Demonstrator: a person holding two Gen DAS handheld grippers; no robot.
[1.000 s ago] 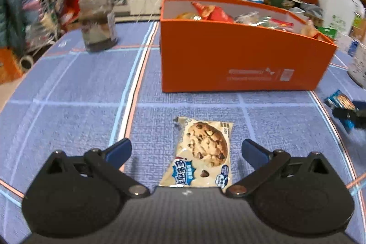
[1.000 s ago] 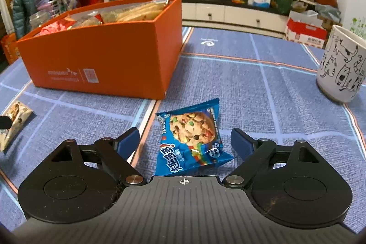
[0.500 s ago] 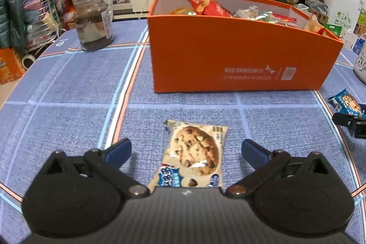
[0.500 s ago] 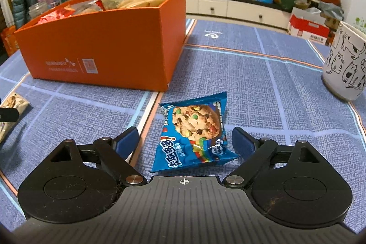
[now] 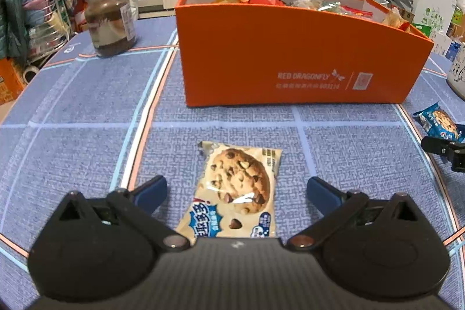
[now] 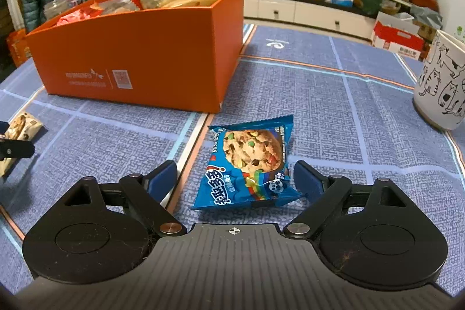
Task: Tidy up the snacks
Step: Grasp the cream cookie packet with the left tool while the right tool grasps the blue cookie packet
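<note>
Fingers spread on both grippers: left gripper (image 5: 237, 192) straddles a beige cookie pack (image 5: 237, 192) flat on the blue cloth (image 5: 87, 112), right gripper (image 6: 235, 179) straddles a blue cookie pack (image 6: 250, 164), pads off both. Beyond, orange box (image 5: 290, 48) holding snacks; jar (image 5: 109, 16) far left, mug (image 6: 441, 86) far right.

Your table's blue grid cloth (image 5: 87, 95) has the orange box (image 5: 290, 54), glass jar (image 5: 109, 16), cat mug (image 6: 441, 83), beige cookie pack (image 5: 235, 191) and blue cookie pack (image 6: 250, 161) sitting on it
</note>
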